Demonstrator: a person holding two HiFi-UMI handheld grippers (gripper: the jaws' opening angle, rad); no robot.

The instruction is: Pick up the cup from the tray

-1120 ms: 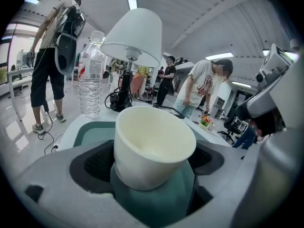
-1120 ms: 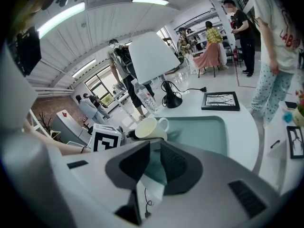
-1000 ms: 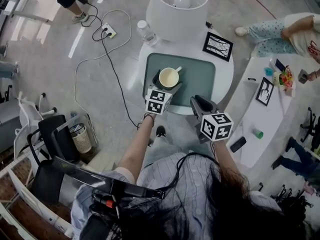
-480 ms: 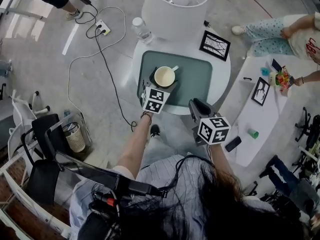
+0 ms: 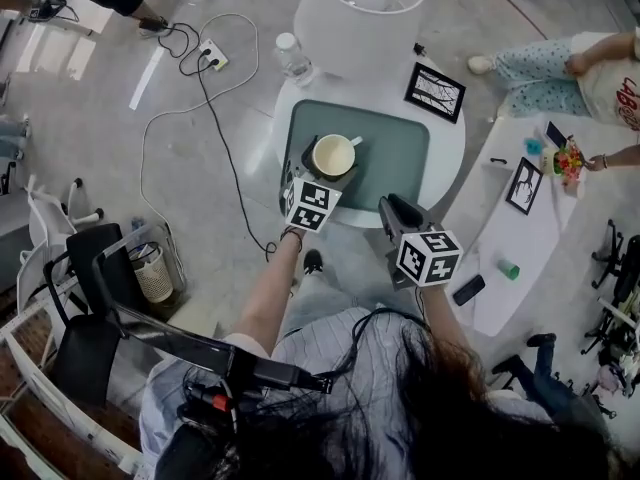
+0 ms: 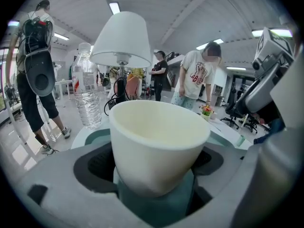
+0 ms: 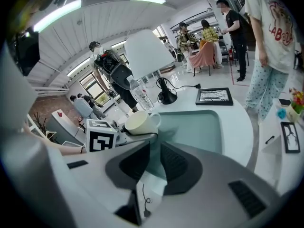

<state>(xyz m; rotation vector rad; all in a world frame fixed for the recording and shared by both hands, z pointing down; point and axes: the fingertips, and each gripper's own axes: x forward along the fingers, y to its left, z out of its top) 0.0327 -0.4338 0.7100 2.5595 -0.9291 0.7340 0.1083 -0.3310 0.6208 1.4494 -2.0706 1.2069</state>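
A cream cup [image 5: 333, 155] with its handle toward the far right sits at the left part of the grey-green tray [image 5: 395, 153] on a round white table. My left gripper [image 5: 330, 165] has a jaw on each side of the cup and is shut on it. In the left gripper view the cup [image 6: 156, 141] fills the space between the jaws of that gripper [image 6: 156, 172]. In the right gripper view the cup [image 7: 140, 122] looks tilted over the tray [image 7: 199, 127]. My right gripper [image 5: 396, 208] hovers at the tray's near edge, shut and holding nothing [image 7: 153, 163].
A big white lamp [image 5: 358, 18], a water bottle [image 5: 293, 60] and a black picture frame [image 5: 435, 92] stand behind the tray. A second white table [image 5: 530, 238] with small items is at the right. Cables [image 5: 215, 98] run on the floor; people stand around.
The head camera has shifted slightly. The cup and both grippers keep nearly the same places relative to the tray.
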